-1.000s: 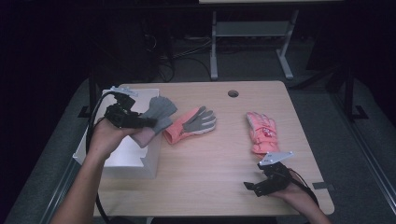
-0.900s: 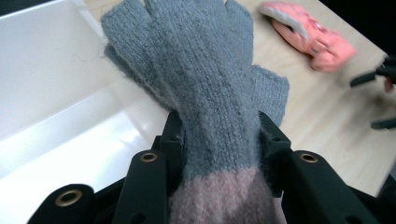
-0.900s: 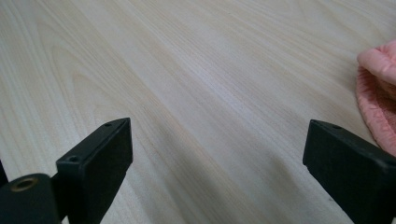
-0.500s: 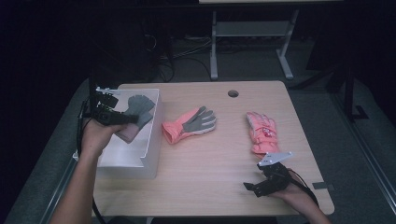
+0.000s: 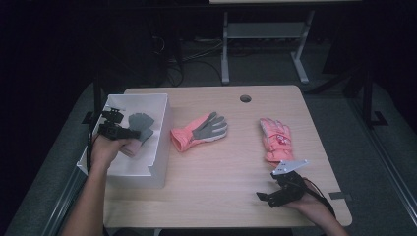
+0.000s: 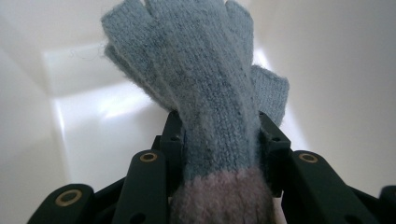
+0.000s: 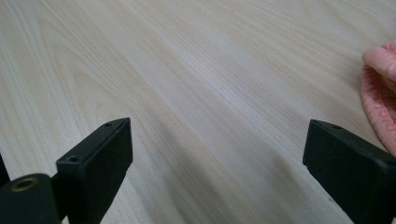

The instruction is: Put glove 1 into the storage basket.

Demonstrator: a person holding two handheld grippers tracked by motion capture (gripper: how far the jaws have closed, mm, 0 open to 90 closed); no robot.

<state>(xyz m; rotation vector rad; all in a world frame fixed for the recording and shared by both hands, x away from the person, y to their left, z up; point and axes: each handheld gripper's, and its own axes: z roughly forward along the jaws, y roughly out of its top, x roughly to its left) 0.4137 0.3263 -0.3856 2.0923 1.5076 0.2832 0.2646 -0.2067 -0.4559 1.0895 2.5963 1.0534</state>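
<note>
While the left claw (image 5: 129, 133) stays clamped on the grey knit glove (image 6: 205, 93) inside the white bin (image 5: 160, 147) at the counter's left edge, we see its fingers point away; the right claw (image 7: 219, 168) rests apart.

Left gripper (image 5: 129, 132) jaws clamped, right gripper (image 5: 275, 189) jaws wide

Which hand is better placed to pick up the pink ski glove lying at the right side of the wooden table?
Right, probably. The right gripper rests with jaws open just below the pink ski glove, while the left gripper is clamped on the grey knitted glove inside the white box.
</note>
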